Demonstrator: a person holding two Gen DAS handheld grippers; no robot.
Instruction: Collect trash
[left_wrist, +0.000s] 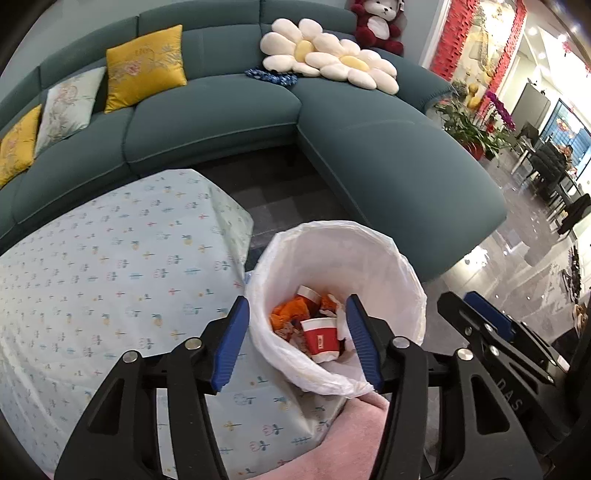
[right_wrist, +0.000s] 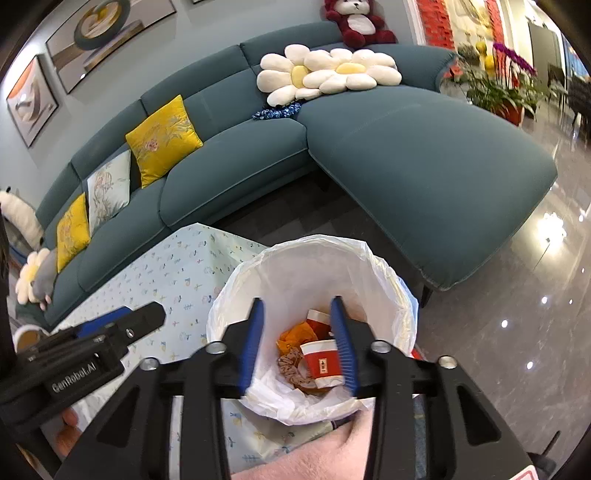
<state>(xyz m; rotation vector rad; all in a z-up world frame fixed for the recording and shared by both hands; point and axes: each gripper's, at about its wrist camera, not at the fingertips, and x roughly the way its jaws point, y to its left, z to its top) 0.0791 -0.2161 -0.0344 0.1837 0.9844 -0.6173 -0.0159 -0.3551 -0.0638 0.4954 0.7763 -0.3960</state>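
Note:
A bin lined with a white bag (left_wrist: 369, 251) (right_wrist: 314, 258) stands beside the table. It holds a red and white paper cup (left_wrist: 321, 338) (right_wrist: 325, 363), orange wrappers (left_wrist: 286, 314) (right_wrist: 295, 334) and a brown crumpled scrap (right_wrist: 291, 363). My left gripper (left_wrist: 297, 301) hangs open over the bin's left rim with nothing between its blue pads. My right gripper (right_wrist: 297, 301) is open above the bin's mouth, also with nothing in it. Each gripper shows at the edge of the other's view: the right gripper (left_wrist: 476, 306) and the left gripper (right_wrist: 147, 314).
A table under a pale flower-print cloth (left_wrist: 92, 277) (right_wrist: 177, 266) lies left of the bin. A teal corner sofa (left_wrist: 388, 155) with cushions runs behind. Pink fabric (left_wrist: 354, 435) sits close below the grippers. Glossy floor (right_wrist: 517, 295) spreads to the right.

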